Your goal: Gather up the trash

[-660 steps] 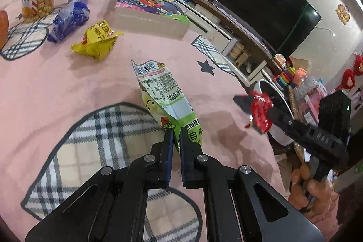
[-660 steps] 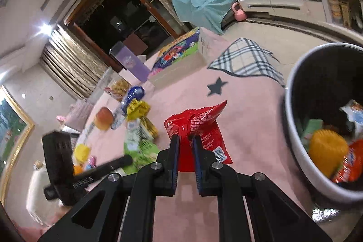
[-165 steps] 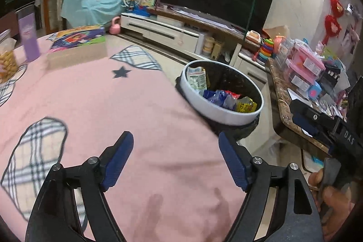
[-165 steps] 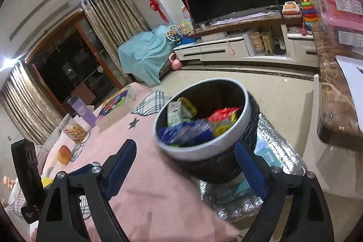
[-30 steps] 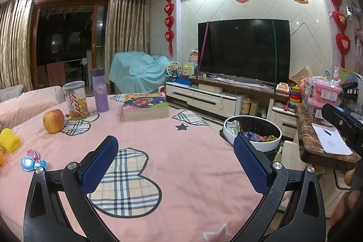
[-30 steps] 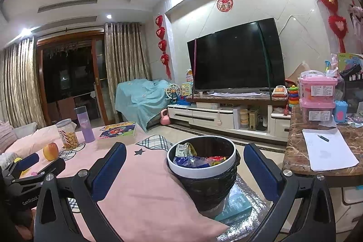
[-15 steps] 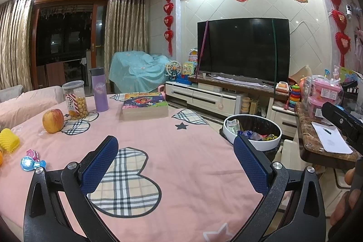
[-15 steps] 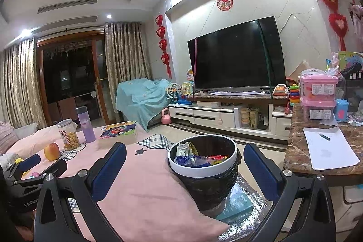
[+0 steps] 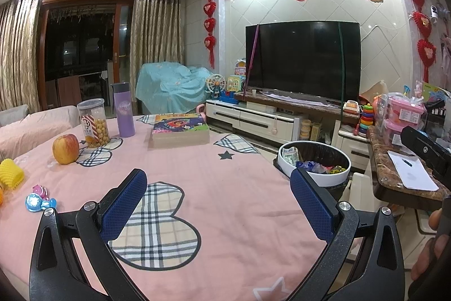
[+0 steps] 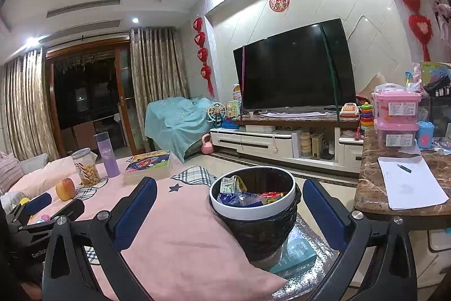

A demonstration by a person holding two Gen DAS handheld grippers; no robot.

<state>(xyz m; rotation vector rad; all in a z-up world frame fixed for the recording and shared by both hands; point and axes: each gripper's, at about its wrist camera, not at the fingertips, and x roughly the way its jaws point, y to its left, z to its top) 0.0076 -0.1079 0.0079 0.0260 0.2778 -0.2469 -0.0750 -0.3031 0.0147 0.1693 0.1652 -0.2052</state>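
A white-rimmed trash bin (image 9: 284,159) with a black liner stands beside the pink table's right edge; it also shows in the right wrist view (image 10: 253,212). Snack wrappers (image 10: 248,195) lie inside it, blue, green and red. My left gripper (image 9: 218,205) is open and empty, held above the pink tablecloth (image 9: 214,188). My right gripper (image 10: 229,212) is open and empty, held back from the bin, which shows between its jaws. The left gripper's tip (image 10: 42,205) shows at the far left of the right wrist view.
On the table stand an apple (image 9: 65,145), a snack jar (image 9: 93,122), a purple bottle (image 9: 123,110) and a boxed book (image 9: 180,130). Small toys (image 9: 36,200) lie at the left edge. A marble counter (image 10: 400,182) with paper is at right.
In 22 seconds the green and red wrappers left my grippers and now lie in the bin. Both grippers opened and drew back. Over the last second nothing visibly moved.
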